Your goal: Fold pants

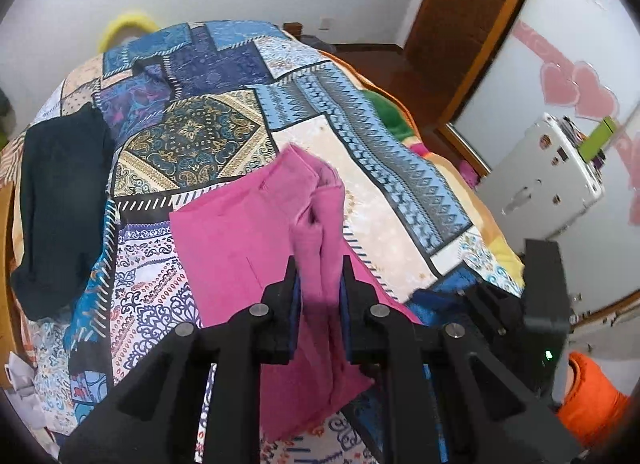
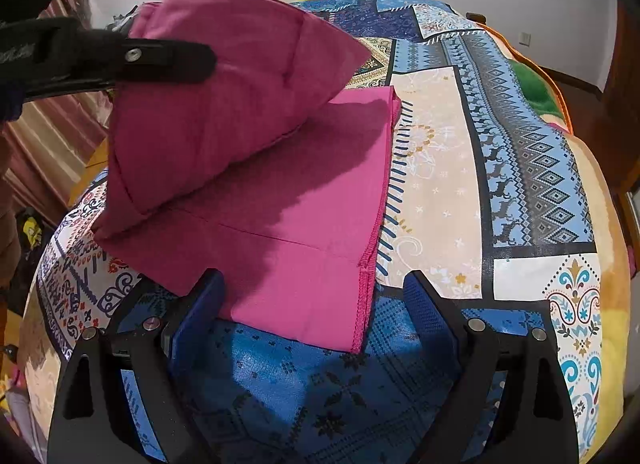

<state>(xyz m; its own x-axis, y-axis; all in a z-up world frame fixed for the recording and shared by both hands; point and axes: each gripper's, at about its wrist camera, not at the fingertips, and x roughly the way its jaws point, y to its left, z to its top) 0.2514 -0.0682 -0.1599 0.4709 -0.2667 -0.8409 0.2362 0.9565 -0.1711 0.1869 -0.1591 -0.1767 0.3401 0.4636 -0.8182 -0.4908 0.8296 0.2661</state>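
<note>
The pink pants (image 1: 248, 236) lie on a patchwork bedspread (image 1: 192, 139). My left gripper (image 1: 319, 264) is shut on a bunched fold of the pants and holds it lifted above the lower layer. In the right wrist view the lifted part (image 2: 224, 75) hangs over the flat part (image 2: 304, 232), with the left gripper's finger (image 2: 168, 57) against it. My right gripper (image 2: 314, 284) is open, its blue pads either side of the flat part's near edge, touching nothing.
A dark garment (image 1: 60, 199) lies on the bed's left side. A white appliance (image 1: 540, 179) and a wooden door (image 1: 472, 19) stand to the right. An orange sleeve (image 1: 588, 396) shows at lower right. Curtains (image 2: 48, 143) hang left.
</note>
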